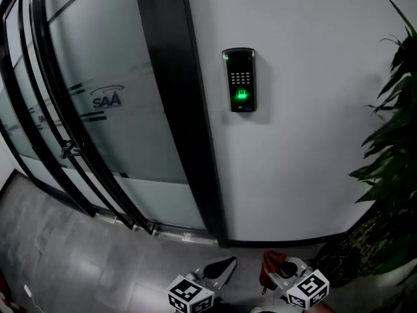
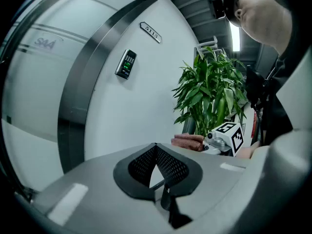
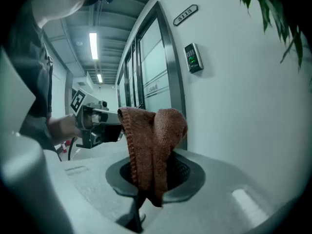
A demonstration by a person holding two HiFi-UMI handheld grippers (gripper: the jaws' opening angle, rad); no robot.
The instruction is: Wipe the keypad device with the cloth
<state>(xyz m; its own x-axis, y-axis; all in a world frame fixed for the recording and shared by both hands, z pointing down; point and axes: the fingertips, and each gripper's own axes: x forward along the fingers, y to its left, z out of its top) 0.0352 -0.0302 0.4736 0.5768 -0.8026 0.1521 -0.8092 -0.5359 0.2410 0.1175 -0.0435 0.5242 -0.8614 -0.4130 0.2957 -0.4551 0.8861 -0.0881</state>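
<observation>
A black keypad device [image 1: 239,80] with a green lit panel hangs on the white wall; it also shows small in the left gripper view [image 2: 126,64] and in the right gripper view [image 3: 193,58]. My right gripper [image 3: 151,172] is shut on a reddish-brown cloth [image 3: 152,147], which folds upward out of the jaws. In the head view that cloth [image 1: 273,264] sits low at the bottom edge, far below the keypad. My left gripper [image 2: 156,167] is shut with nothing in it, its tips touching. It lies beside the right gripper [image 1: 285,276] at the frame's bottom.
A dark door frame [image 1: 189,122] and frosted glass door [image 1: 111,103] stand left of the keypad. A leafy green plant [image 1: 391,175] fills the right side. A number plate [image 3: 185,14] is mounted above the keypad. Grey floor [image 1: 71,259] lies below.
</observation>
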